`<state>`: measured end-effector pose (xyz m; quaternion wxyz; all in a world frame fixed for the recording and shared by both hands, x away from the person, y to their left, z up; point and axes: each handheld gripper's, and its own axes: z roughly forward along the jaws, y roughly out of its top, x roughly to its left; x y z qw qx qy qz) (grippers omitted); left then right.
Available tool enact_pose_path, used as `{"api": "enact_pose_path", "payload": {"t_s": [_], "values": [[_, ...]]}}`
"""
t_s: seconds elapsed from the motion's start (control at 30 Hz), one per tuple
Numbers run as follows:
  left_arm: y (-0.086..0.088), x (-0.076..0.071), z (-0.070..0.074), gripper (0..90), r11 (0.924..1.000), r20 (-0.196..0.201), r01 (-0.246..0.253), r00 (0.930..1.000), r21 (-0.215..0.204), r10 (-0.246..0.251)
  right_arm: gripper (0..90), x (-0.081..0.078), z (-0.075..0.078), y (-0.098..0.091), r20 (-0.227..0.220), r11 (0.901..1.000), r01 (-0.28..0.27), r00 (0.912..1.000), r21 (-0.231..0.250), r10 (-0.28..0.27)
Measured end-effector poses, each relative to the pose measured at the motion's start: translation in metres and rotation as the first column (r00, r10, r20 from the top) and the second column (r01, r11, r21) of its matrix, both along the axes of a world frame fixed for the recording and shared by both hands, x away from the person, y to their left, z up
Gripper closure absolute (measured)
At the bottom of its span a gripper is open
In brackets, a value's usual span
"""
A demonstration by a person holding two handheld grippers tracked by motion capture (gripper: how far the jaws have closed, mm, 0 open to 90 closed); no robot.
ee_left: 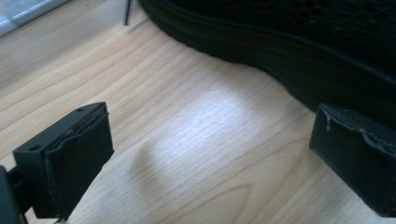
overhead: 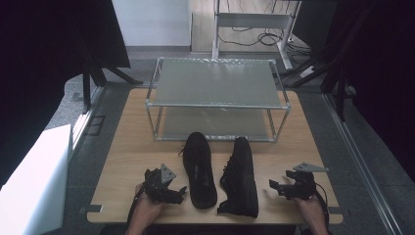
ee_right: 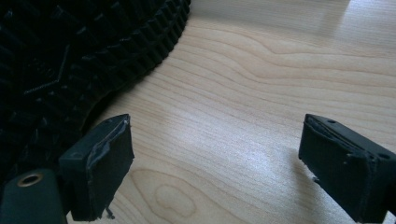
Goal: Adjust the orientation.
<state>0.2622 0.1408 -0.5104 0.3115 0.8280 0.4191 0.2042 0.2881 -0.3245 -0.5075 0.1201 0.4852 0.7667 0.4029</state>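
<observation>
Two black shoes lie on the wooden table (overhead: 122,161). The left shoe (overhead: 199,169) stands upright with its toe toward the rack. The right shoe (overhead: 241,177) lies tipped on its side, its ridged sole (ee_right: 70,60) facing my right gripper. My left gripper (overhead: 180,192) rests just left of the left shoe, open with nothing between its jaws; that shoe's sole edge (ee_left: 289,60) runs across the top of the left gripper view. Some way right of the tipped shoe, my right gripper (overhead: 275,188) stands open and holds nothing.
A two-tier metal shoe rack (overhead: 215,98) with grey shelves stands at the far half of the table, its lower shelf open toward the shoes. A white box (overhead: 34,176) sits off the table's left. Cables and frame legs lie on the floor beyond.
</observation>
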Motion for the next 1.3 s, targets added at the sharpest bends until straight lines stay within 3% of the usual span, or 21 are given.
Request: {"api": "enact_pose_path", "payload": {"t_s": [0.27,0.47,0.57,0.77,1.0,1.3], "values": [[0.019,0.003,0.001,0.0,0.9955,0.0,-0.075,0.9972,-0.059,0.075,2.3,0.001,0.004,-0.002,-0.012,0.9992,0.028,0.9996,0.03,-0.027],[0.04,0.007,0.001,0.0,0.9817,-0.02,-0.137,0.9906,-0.132,0.135,0.0,0.005,0.012,0.0,-0.006,0.9991,0.026,0.9996,0.035,-0.026],[0.041,0.007,0.0,0.0,0.9834,-0.017,-0.131,0.9914,-0.125,0.13,0.0,0.006,0.02,0.005,0.005,0.9997,0.01,0.9999,0.024,-0.01],[0.035,0.007,-0.001,0.0,0.9916,-0.017,-0.109,0.994,-0.07,0.108,0.0,0.008,0.036,0.021,0.031,0.9989,-0.046,0.9985,0.007,0.046],[0.036,0.007,-0.002,0.0,0.9913,-0.023,-0.113,0.9935,-0.068,0.112,0.0,0.01,0.055,0.038,0.051,0.9967,-0.08,0.9954,-0.015,0.081],[0.033,0.006,-0.002,0.0,0.9926,-0.025,-0.103,0.9946,-0.065,0.101,0.0,0.015,0.071,0.067,0.043,0.9923,-0.099,0.9938,-0.074,0.102]]}}
